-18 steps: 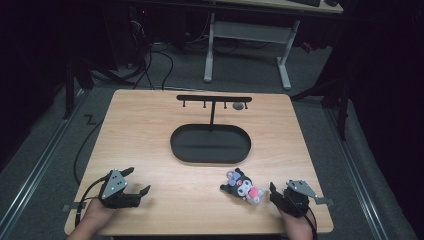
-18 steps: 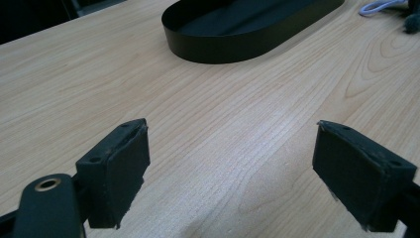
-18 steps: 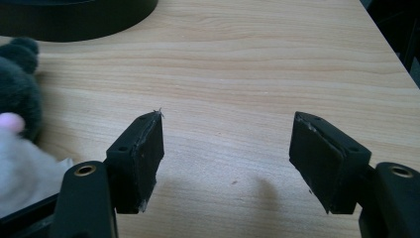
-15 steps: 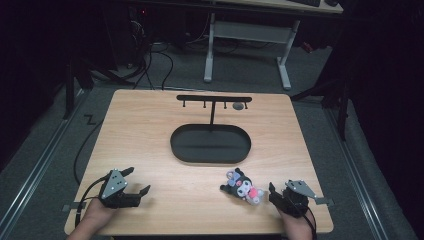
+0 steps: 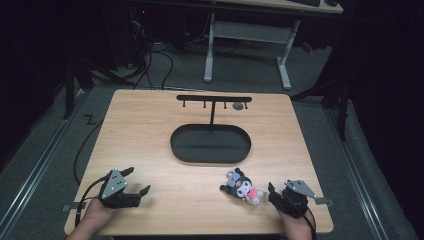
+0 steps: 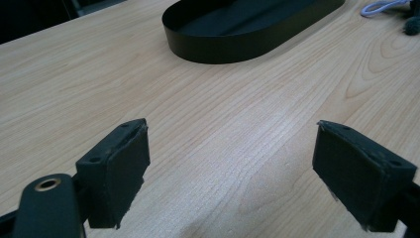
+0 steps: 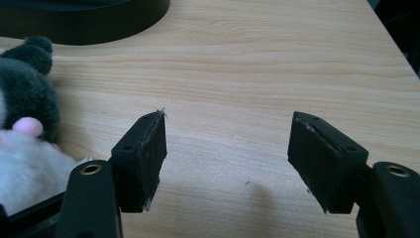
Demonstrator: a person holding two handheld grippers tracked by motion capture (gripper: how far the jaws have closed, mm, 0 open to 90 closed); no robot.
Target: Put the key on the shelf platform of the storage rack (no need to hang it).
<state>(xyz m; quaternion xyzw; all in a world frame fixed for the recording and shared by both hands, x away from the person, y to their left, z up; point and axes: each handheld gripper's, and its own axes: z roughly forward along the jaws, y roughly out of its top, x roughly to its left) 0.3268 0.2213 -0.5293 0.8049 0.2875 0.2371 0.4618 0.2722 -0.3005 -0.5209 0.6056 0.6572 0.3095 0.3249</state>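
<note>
A small plush toy (image 5: 242, 186) with black ears, a white face and a pink patch lies on the wooden table near its front right. My right gripper (image 5: 271, 194) rests just to the right of it, jaws open and empty, pointing toward the toy. In the right gripper view the plush toy (image 7: 25, 134) sits left of and outside the open right gripper (image 7: 228, 124). My left gripper (image 5: 139, 180) lies at the front left, open over bare wood. The left gripper view shows the left gripper (image 6: 230, 134) with nothing between its pads.
A black oval tray (image 5: 175, 145) sits mid-table, with a black T-shaped hook stand (image 5: 214, 98) rising behind it and a small grey item (image 5: 238, 106) hanging at its right end. The tray (image 6: 223, 47) lies ahead of the left jaws. Desk legs stand beyond the table.
</note>
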